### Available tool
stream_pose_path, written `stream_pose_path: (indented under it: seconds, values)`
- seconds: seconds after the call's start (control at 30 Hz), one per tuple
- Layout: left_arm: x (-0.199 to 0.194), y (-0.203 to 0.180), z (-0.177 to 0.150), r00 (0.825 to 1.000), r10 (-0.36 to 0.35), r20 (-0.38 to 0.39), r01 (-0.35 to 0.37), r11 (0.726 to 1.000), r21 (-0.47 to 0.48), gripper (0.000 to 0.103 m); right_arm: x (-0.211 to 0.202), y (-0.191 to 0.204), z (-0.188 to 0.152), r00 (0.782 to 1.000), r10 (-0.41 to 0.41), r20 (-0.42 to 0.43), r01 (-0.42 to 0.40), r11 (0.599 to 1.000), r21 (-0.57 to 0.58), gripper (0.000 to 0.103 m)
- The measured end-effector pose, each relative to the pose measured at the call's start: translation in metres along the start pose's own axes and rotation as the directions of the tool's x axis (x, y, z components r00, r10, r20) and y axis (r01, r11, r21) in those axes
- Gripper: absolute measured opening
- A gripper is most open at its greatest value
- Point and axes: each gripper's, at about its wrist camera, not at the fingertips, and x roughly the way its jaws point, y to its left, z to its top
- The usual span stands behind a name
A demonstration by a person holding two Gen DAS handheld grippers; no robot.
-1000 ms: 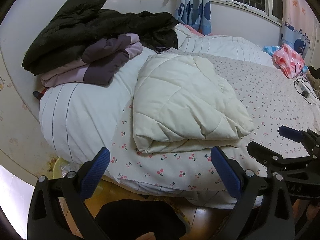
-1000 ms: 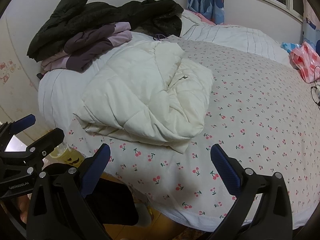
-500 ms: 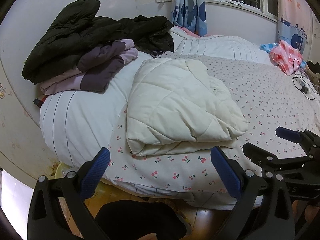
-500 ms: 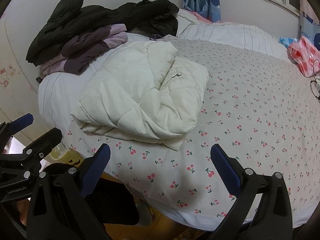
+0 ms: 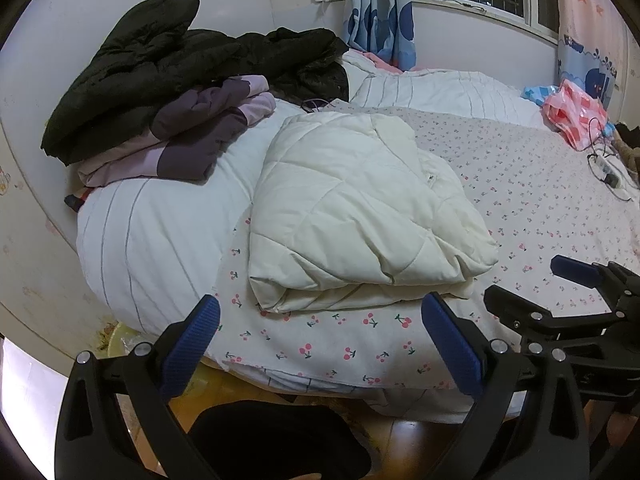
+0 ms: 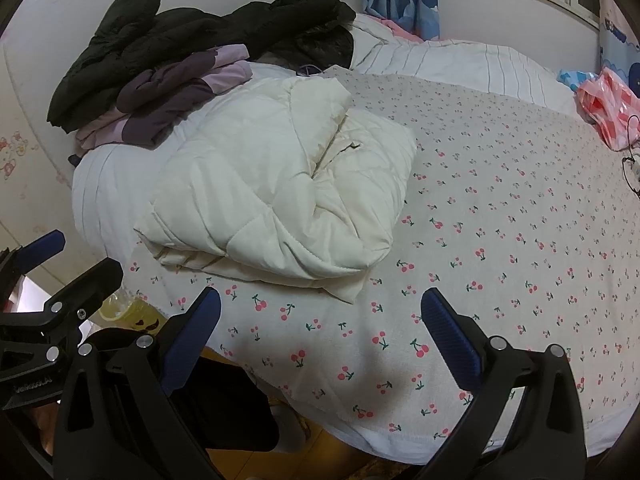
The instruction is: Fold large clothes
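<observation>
A cream quilted jacket (image 5: 360,216) lies folded into a thick bundle on the cherry-print bed sheet (image 5: 540,184), near the bed's front left corner; it also shows in the right wrist view (image 6: 280,200). My left gripper (image 5: 320,320) is open and empty, just short of the bundle's front edge, over the bed's edge. My right gripper (image 6: 320,312) is open and empty, over the sheet (image 6: 500,220) in front of the bundle's right end. Each gripper shows at the side of the other's view.
A black puffer coat (image 5: 168,64) and a folded purple garment (image 5: 192,140) lie piled on a white striped duvet (image 5: 160,240) at the back left. A pink checked bag (image 5: 576,112) and a power strip (image 5: 606,168) lie far right. Wooden floor lies below the bed edge.
Both grippers have drawn slightly back and risen from the bed; the folded jacket looks a little farther and has not moved. Both stay open.
</observation>
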Motion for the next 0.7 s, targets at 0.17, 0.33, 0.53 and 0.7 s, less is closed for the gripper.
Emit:
stream_pose_path:
  seconds: [0.17, 0.33, 0.53, 0.7]
  values:
    - [0.0017, 0.0025, -0.0003, 1.0, -0.006, 0.0, 0.006, 1.0, -0.013, 0.096, 0.0013, 0.0024, 0.0022, 1.0, 0.001, 0.004, -0.001, 1.0, -0.005, 0.097]
    - [0.0021, 0.0025, -0.0007, 1.0, 0.009, 0.001, -0.009, 1.0, -0.009, 0.096, 0.0032, 0.0033, 0.0026, 1.0, 0.002, 0.001, -0.002, 1.0, -0.005, 0.097]
    - [0.0015, 0.0029, -0.0006, 1.0, 0.019, 0.004, -0.019, 1.0, -0.003, 0.096, 0.0024, 0.006, 0.003, 1.0, -0.002, 0.002, 0.002, 1.0, -0.008, 0.097]
    - [-0.0025, 0.0046, -0.0017, 1.0, 0.027, 0.012, -0.027, 1.0, -0.004, 0.096, -0.0003, 0.0085, 0.0035, 1.0, -0.003, 0.007, 0.003, 1.0, -0.013, 0.097]
